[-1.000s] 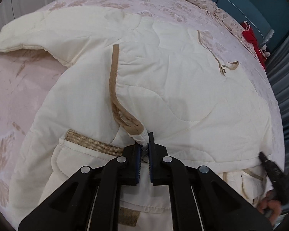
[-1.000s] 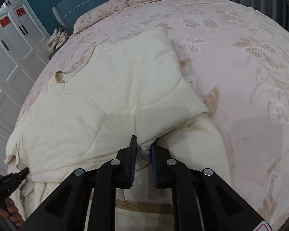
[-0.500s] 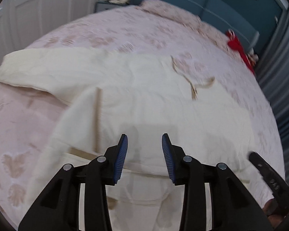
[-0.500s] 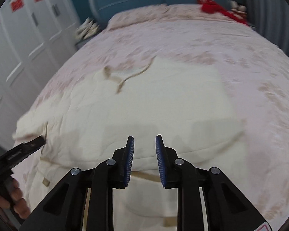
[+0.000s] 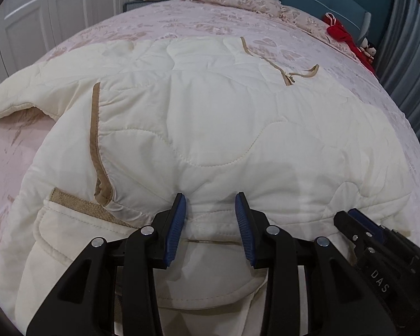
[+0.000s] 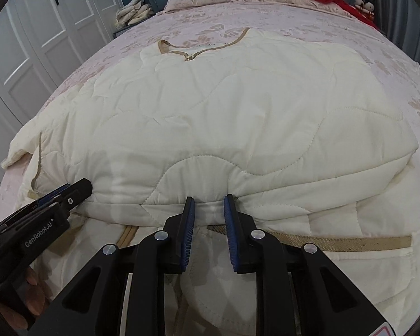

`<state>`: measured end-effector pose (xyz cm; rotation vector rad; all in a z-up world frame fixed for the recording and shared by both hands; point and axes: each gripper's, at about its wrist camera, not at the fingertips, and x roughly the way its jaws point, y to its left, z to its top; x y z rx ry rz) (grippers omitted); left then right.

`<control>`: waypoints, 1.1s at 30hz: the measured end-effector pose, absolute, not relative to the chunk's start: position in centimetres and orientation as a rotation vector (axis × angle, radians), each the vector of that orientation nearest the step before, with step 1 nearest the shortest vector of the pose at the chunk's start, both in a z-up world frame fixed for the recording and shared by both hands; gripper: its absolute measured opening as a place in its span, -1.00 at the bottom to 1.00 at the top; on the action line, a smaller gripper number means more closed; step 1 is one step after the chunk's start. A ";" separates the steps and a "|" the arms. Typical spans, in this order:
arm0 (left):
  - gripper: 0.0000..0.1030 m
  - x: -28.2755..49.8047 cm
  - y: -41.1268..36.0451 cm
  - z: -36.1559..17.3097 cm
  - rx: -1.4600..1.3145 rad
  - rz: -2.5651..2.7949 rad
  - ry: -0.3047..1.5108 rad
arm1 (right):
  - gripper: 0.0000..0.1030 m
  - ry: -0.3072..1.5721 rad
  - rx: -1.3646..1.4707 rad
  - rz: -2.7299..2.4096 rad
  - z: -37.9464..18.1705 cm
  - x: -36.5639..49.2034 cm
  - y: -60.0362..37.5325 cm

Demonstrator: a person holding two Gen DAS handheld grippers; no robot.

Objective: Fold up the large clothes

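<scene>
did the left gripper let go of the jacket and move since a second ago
Yes. The left gripper, clamped on the cream jacket beside the tan trim earlier, now stands open, shifted right of that trim.

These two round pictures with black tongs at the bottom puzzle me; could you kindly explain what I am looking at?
Each picture comes from a camera mounted on a hand-held gripper, looking forward along its two jaws. A person holds one in each hand; no robot arm is involved. One view shows the left gripper, with the right one at its edge; the other shows the right gripper. Both hover at the near fold edge of a cream quilted jacket lying partly folded on a pink bed. The left jaws stand apart, the right jaws are closing, and neither pair pinches the cloth yet.
</scene>
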<state>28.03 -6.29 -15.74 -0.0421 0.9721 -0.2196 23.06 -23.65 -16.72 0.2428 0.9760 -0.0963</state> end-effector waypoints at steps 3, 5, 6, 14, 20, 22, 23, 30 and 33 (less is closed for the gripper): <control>-0.32 28.0 -6.3 -15.8 -0.034 -0.220 0.949 | -0.64 0.978 0.225 -0.103 -16.5 23.2 -23.4; -0.32 27.9 -5.8 -15.3 -0.064 -0.235 0.942 | -0.65 0.982 0.226 -0.131 -14.9 23.3 -22.9; -0.31 27.8 -5.0 -14.7 -0.104 -0.254 0.938 | -0.69 0.970 0.254 -0.125 -14.0 23.3 -22.7; 0.21 28.7 9.6 -9.6 -0.440 -0.123 0.882 | -0.71 1.035 0.203 0.028 -14.1 25.7 -15.6; 0.39 32.3 26.3 -9.6 -0.610 0.157 0.827 | -0.71 0.989 0.113 -0.022 -15.7 24.8 -14.0; 0.39 34.1 31.8 -10.6 -0.703 0.240 0.816 | -0.71 0.977 0.120 -0.019 -15.7 24.6 -14.2; 0.39 34.7 33.4 -11.1 -0.743 0.255 0.814 | -0.71 0.973 0.130 -0.017 -15.7 24.5 -14.4; -0.93 39.9 38.9 -14.8 -1.062 0.217 0.852 | -0.63 1.010 0.249 -0.030 -14.1 22.6 -15.3; -0.92 41.2 34.7 -10.0 -0.895 0.140 0.803 | -0.62 1.006 0.285 -0.025 -13.2 20.4 -16.0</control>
